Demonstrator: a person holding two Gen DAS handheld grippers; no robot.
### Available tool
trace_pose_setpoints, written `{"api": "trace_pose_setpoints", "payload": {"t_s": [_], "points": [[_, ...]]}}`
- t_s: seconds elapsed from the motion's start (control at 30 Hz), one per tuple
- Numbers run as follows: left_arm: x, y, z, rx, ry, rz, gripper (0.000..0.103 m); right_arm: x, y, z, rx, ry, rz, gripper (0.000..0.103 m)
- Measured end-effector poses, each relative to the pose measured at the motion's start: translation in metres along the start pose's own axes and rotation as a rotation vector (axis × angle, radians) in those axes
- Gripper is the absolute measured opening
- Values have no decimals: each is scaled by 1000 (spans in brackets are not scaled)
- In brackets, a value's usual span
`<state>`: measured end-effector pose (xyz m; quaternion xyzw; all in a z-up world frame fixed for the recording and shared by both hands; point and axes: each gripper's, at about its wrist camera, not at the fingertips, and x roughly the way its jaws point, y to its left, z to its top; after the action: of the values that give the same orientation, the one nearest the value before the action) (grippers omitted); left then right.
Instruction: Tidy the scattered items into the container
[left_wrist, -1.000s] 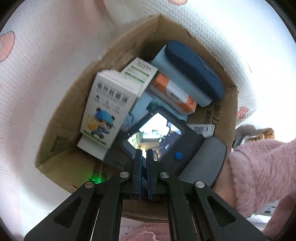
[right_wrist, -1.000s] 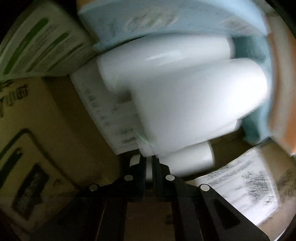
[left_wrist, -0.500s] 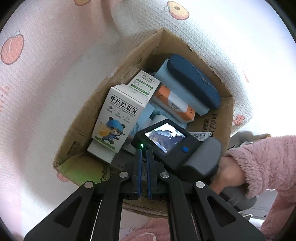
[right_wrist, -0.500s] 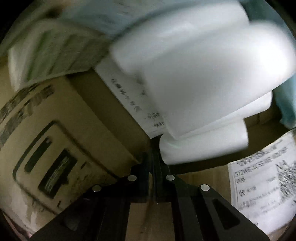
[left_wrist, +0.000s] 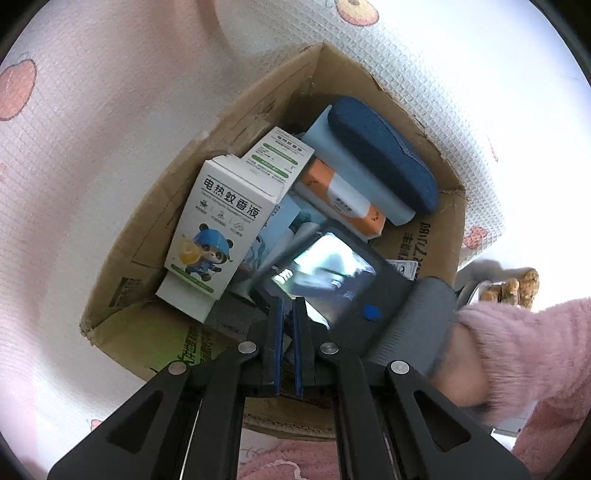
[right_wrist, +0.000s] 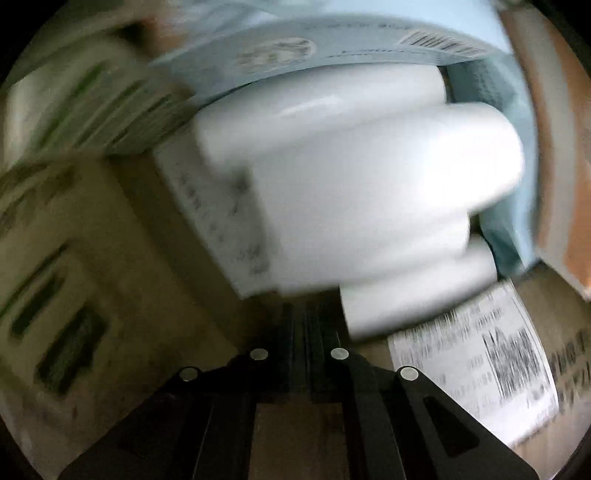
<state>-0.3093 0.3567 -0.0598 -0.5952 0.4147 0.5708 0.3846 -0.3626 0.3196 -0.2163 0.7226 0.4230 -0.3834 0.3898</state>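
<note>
My left gripper (left_wrist: 288, 314) points straight down over the near edge of the cardboard box (left_wrist: 236, 110). Its jaws are just starting to part, with only a narrow slit and nothing between them. My right gripper (right_wrist: 308, 317) is inside the box, jaws pressed together and empty. A white bottle (right_wrist: 369, 192) lies just ahead of its tips, not touching, blurred. The mosquito liquid box (left_wrist: 221, 229) leans at the left of the box, the blue glasses case (left_wrist: 380, 151) at the far right, and the orange pack (left_wrist: 343, 195) between them.
</note>
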Motion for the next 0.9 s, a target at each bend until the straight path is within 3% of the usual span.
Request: {"api": "trace_pose_setpoints", "payload": {"t_s": [0.1, 0.23, 0.33, 0.7, 0.77, 0.8, 0.87, 0.9], "points": [[-13, 2, 0, -17, -41, -30, 22, -22, -12, -26, -32, -64, 21, 2], [-36, -3, -2, -12, -100, 12, 22, -47, -41, -48, 49, -167, 154, 4], [-52, -9, -6, -3, -139, -7, 22, -64, -62, -64, 65, -248, 253, 4], [-60, -27, -34, 4, -178, 62, 23, -121, -89, -118, 79, -459, 191, 22], [-57, -29, -41, 5, -187, 95, 28, -135, -98, -134, 81, -520, 177, 36], [-56, -29, -43, 6, -191, 109, 35, -126, -67, -153, 91, -549, 162, 39], [-51, -33, -50, 19, -205, 174, 43, -137, -71, -174, 92, -623, 123, 44], [-49, -35, -53, 26, -215, 203, 46, -131, -40, -180, 97, -646, 117, 44]]}}
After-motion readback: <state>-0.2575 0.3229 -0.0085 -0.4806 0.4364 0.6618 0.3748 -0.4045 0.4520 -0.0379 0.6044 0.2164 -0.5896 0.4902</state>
